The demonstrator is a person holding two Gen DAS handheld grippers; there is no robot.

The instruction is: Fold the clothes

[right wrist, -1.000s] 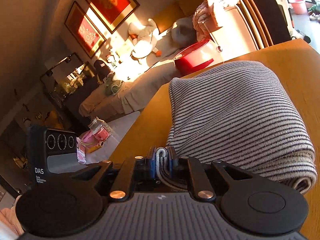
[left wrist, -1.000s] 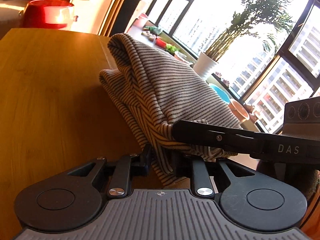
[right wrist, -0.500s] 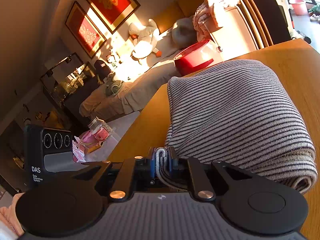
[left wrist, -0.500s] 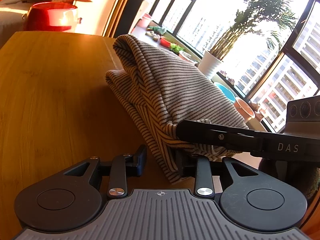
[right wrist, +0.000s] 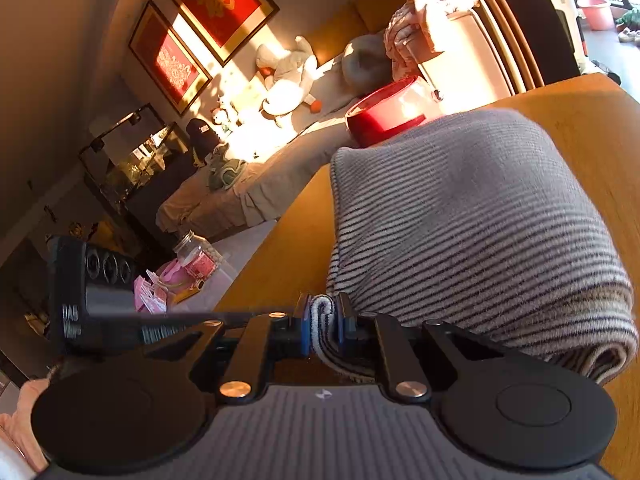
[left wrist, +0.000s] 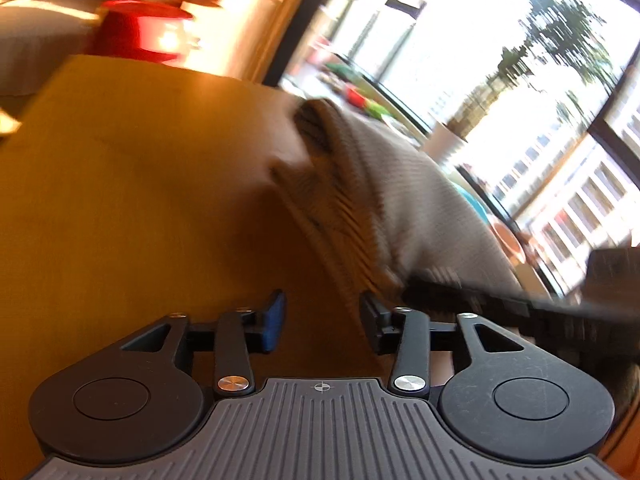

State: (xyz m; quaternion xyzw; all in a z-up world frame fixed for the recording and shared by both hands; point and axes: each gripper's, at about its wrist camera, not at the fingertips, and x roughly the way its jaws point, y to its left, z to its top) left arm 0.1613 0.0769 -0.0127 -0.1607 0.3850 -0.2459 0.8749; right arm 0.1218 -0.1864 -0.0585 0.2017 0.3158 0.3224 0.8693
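Note:
A folded grey striped garment lies on the wooden table; it also shows in the right wrist view. My left gripper is open and empty, just in front of the garment's near edge, which lies beside its right finger. The left wrist view is blurred by motion. My right gripper is shut on the near corner of the garment. The left gripper's body shows at the left of the right wrist view.
A red bowl stands beyond the table's far edge. A bed with soft toys lies behind it. Large windows with a potted plant are to the right. A jar and pink items sit on a low surface left of the table.
My left gripper has opened, let go of the garment's edge and pulled back from it. My right gripper keeps its grip and has barely moved.

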